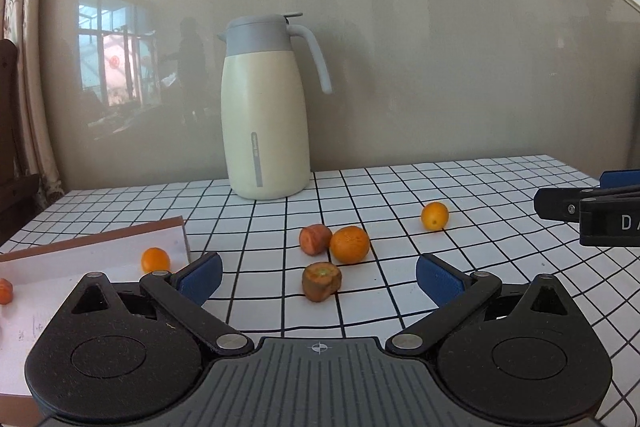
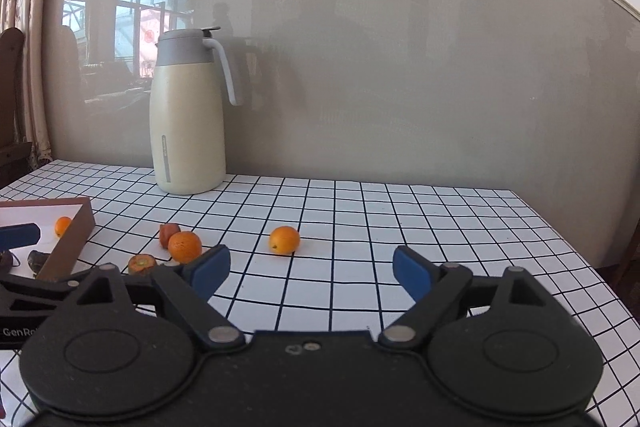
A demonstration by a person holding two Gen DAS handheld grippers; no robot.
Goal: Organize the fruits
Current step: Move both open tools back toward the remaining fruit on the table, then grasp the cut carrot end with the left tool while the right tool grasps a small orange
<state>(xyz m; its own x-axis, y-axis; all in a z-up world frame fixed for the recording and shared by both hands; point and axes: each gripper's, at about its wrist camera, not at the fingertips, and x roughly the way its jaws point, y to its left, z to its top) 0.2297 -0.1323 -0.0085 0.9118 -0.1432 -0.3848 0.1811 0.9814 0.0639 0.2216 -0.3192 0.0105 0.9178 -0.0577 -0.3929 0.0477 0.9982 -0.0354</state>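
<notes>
My left gripper (image 1: pixel 319 277) is open and empty, just behind a brown cut fruit piece (image 1: pixel 321 281) that lies between its blue pads. Beyond lie an orange (image 1: pixel 349 244) and a reddish fruit piece (image 1: pixel 315 238), touching each other. A small orange (image 1: pixel 435 215) lies apart to the right. A brown-edged white box (image 1: pixel 80 259) at the left holds a small orange (image 1: pixel 155 260) and another fruit (image 1: pixel 5 291). My right gripper (image 2: pixel 311 269) is open and empty, with the lone small orange (image 2: pixel 284 239) ahead to its left. The box (image 2: pixel 68 239) shows at the far left there.
A cream thermos jug (image 1: pixel 266 115) with a grey lid stands at the back against the wall. The table has a white cloth with a black grid (image 1: pixel 460 267); its right edge shows in the right wrist view (image 2: pixel 580 251). A curtain hangs at the far left.
</notes>
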